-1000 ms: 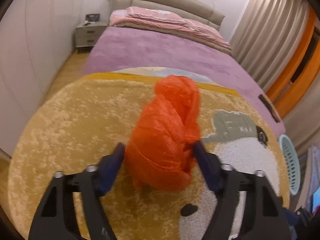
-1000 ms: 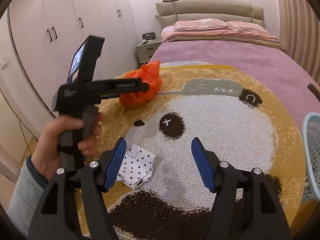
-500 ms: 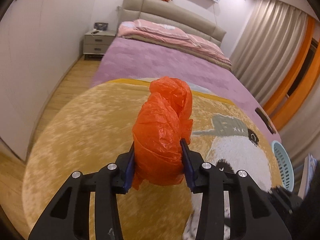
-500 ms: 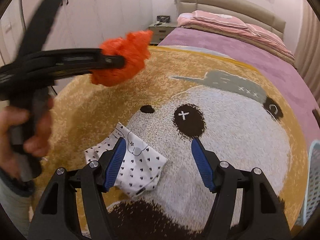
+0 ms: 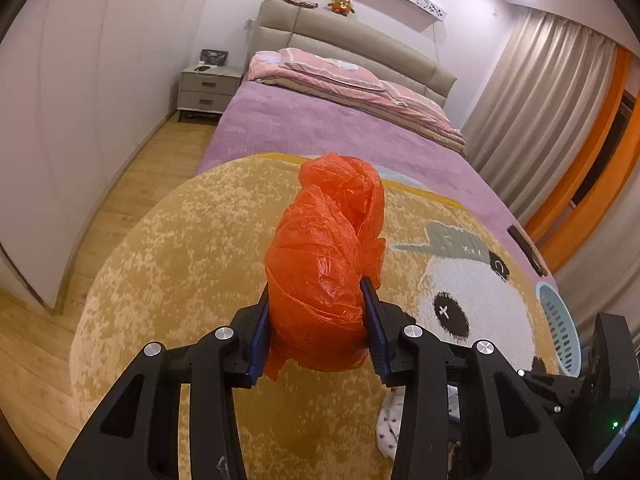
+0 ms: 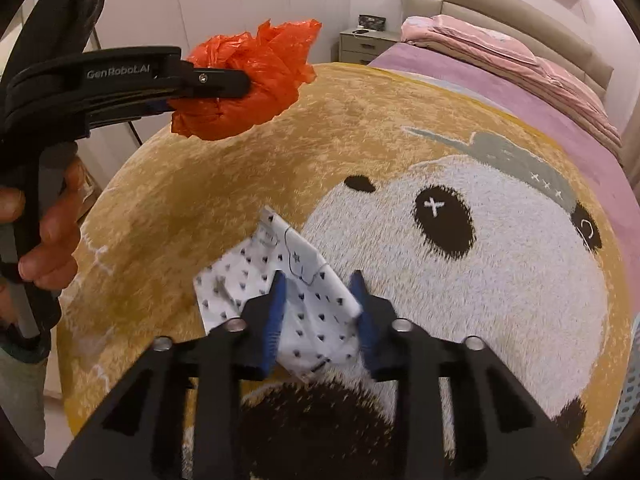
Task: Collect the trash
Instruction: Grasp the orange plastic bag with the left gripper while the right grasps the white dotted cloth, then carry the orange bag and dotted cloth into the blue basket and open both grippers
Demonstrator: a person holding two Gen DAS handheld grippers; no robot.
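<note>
My left gripper [image 5: 318, 320] is clenched on the crumpled orange plastic bag [image 5: 326, 264], its blue pads pressed into both sides of the bundle, and the bag is held in the air clear of the round yellow bear rug [image 5: 192, 248]; in the right wrist view the same bag [image 6: 248, 80] hangs at the far left, above the rug's far-left rim, with my left hand [image 6: 44, 232] wrapped round the handle below it. My right gripper [image 6: 318, 304] is low over the white patterned wrapper [image 6: 276, 284], which lies flat on the rug [image 6: 180, 184] at the near left of the bear's white face. Its blue fingers stand on either side of the wrapper's near right corner, and motion blur there keeps me from telling whether they have pinched it. The wrapper's left and far edges lie bare on the yellow pile, with free rug all round them out to the rug's left rim. Beyond that rim runs a strip of wooden floor [image 5: 132, 184] along the white wardrobe doors [image 5: 80, 80]. Far off, the rug meets the purple bed [image 5: 320, 132]. At the right edge stands a pale blue perforated basket [image 5: 558, 332], well apart from both pieces of trash.
</note>
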